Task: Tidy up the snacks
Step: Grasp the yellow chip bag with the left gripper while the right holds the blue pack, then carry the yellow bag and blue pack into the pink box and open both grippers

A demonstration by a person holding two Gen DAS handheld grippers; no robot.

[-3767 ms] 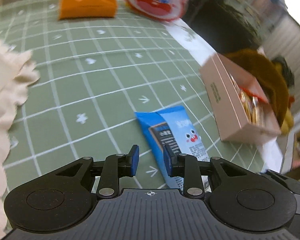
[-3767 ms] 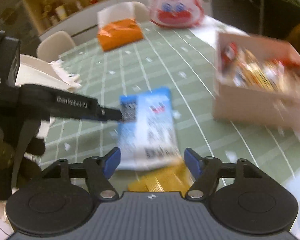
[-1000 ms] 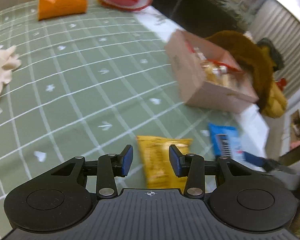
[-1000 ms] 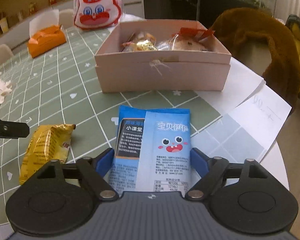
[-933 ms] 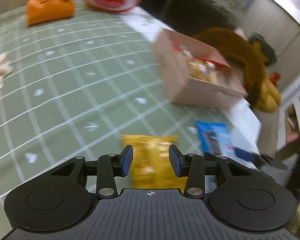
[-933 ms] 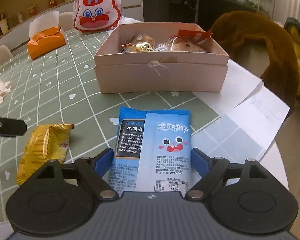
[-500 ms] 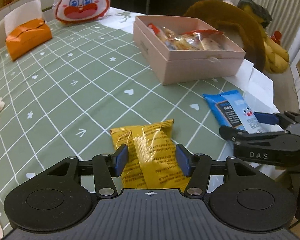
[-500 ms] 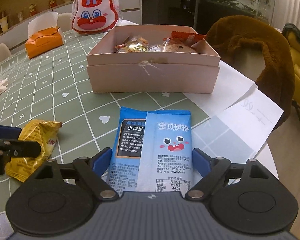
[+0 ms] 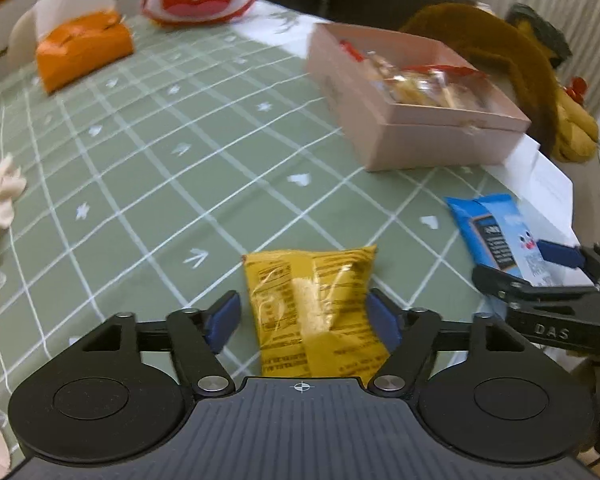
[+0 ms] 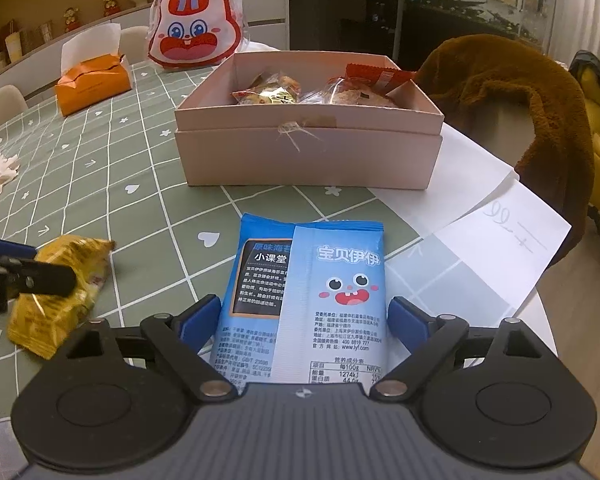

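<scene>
Left gripper (image 9: pixel 304 316) jaws opening, straddling the yellow snack packet (image 9: pixel 314 312), which lies flat on the green checked tablecloth (image 9: pixel 148 168); pads look clear of it. Right gripper (image 10: pixel 305 320) jaws opening around the blue snack packet (image 10: pixel 320 292), also flat. Pink box (image 10: pixel 312 156) with snacks sits far side.

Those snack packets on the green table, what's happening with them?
A person is sorting snacks with two handheld tongs. The left tongs straddle a yellow packet and the right tongs a blue packet. Both are opening, gripping nothing; the packets lie flat on the tablecloth. A pink box beyond already holds a few snacks.
</scene>
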